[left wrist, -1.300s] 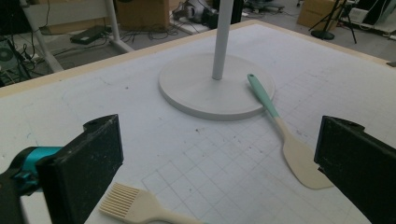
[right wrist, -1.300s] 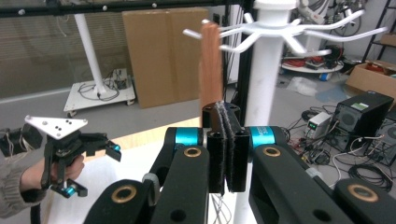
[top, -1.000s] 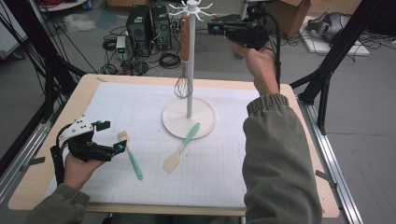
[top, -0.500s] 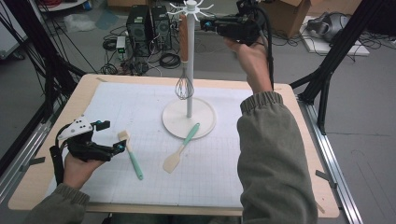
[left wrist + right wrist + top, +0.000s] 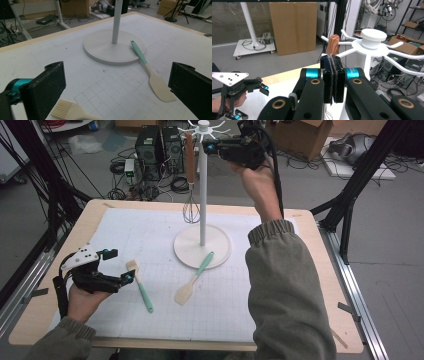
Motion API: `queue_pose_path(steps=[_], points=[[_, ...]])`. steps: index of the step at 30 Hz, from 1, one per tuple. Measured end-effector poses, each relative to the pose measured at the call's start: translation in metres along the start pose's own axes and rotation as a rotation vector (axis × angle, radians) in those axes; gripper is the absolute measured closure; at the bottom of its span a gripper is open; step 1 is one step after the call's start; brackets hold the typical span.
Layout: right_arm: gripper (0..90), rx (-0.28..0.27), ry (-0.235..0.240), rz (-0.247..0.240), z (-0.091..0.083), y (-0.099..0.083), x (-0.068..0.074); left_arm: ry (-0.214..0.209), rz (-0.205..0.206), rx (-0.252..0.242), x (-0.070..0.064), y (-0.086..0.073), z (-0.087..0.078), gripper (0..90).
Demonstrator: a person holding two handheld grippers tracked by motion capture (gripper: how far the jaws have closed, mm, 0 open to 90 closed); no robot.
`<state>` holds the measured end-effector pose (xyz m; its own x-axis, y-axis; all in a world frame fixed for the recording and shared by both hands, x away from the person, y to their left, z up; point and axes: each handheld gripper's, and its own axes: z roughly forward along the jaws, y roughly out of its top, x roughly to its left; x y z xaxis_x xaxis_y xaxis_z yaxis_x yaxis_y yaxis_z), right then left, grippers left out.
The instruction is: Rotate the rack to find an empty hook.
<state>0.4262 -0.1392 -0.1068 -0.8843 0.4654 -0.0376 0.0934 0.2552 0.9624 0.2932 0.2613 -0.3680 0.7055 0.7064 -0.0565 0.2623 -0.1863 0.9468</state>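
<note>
1. The surface (image 5: 320,285) is a pale wooden board with rounded corners, covered by a white mat printed with a fine grid; no writing on it can be read.
2. The rack (image 5: 202,185) is a smooth white pole rising from a round flat base, topped by a cap with thin curved hooks spreading outward.
3. The whisk (image 5: 190,180) hangs from one hook just beside the pole, wooden handle up, wire loops down, clear of the mat.
4. The right tool (image 5: 212,147) is raised near the hooks at the top of the rack. In the right gripper view its black felt-lined jaws are pressed together with nothing between them, just in front of the whisk's wooden handle; teal rings on its joints carry tiny print too small to read.
5. The left tool (image 5: 117,270) rests low on the mat's left side, its flat black jaws wide apart and holding nothing.
6. The spatula (image 5: 195,277) lies flat, mint handle resting on the base rim, cream blade on the mat.
7. The brush (image 5: 140,285), mint-handled with cream ribbed bristles, lies just beside the left tool.
</note>
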Motion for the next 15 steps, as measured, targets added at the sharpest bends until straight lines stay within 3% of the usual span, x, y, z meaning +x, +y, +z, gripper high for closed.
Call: queue_pose_path(steps=[15], points=[[89.6,0.002,-0.031,-0.014,0.0051,0.0027,0.008,-0.004,0.003,0.003,-0.0013,0.0003,0.0006,1.7]])
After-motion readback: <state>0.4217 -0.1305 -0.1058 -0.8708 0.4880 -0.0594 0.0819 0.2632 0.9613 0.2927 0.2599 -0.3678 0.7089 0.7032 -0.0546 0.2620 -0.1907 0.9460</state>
